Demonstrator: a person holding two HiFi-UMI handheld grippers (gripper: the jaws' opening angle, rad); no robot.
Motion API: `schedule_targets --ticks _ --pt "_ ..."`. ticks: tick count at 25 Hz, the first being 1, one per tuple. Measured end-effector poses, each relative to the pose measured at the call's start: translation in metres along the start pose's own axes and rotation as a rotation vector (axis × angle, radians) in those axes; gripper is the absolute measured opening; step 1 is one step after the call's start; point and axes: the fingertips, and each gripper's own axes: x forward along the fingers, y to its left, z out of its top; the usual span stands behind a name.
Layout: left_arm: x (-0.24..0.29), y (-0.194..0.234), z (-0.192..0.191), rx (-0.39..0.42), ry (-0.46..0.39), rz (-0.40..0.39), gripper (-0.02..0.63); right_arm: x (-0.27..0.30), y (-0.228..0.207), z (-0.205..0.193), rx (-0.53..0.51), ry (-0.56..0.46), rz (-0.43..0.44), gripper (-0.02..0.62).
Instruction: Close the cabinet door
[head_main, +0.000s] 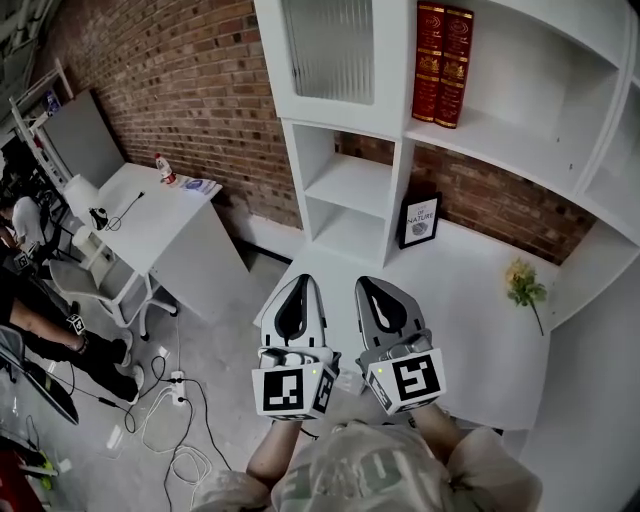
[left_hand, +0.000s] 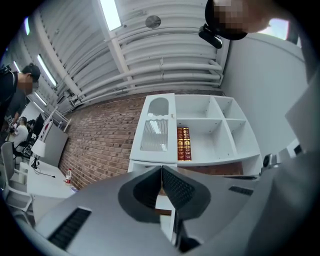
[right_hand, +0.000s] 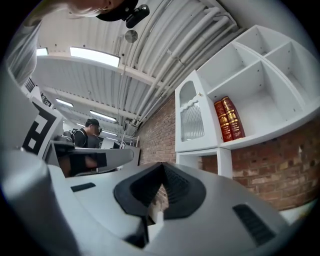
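Presently the door (head_main: 330, 50), a white frame with a ribbed glass panel, sits over the upper left compartment of the shelf unit (head_main: 350, 180), just left of two red books (head_main: 442, 62). In both claw views its face lies in line with the surrounding frame and no gap shows along its edge. On that evidence I judge it closed.

Left claw (left_hand: 161, 169): clenched, the two ribbed pads meeting at the tip with nothing between them. Right claw (right_hand: 162, 165): likewise clenched on nothing.

In the head view both claws are held side by side, low and close to the person's body, above the near edge of the desk (head_main: 480, 330). They point toward the shelf unit but are well apart from it, and neither touches the door or anything else. Judged from this posture, they are parked at rest and not set up for a push, since a closed door leaves them no work.

A framed picture (head_main: 420, 220) leans at the back of the desk below the books, and a flower (head_main: 524, 285) lies to its right. Both are clear of the claws and play no part in the task.

No hazard noted. The only residual doubt is whether the door is fully seated, which the views cannot settle.
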Motion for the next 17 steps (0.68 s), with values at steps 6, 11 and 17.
schedule_targets --ticks 6,11,17 --pt "-0.0032 0.0022 0.0031 0.003 -0.004 0.009 0.015 0.0024 0.0009 0.0018 0.005 0.001 -0.003 0.015" --pt "-0.002 0.0012 0.0047 -0.005 0.002 0.003 0.015 0.0045 0.0002 0.0064 -0.01 -0.008 -0.013 0.015" --pt "-0.0001 -0.0004 0.0092 -0.005 -0.006 0.002 0.015 0.0041 -0.0042 0.006 -0.015 -0.002 -0.019 0.015"
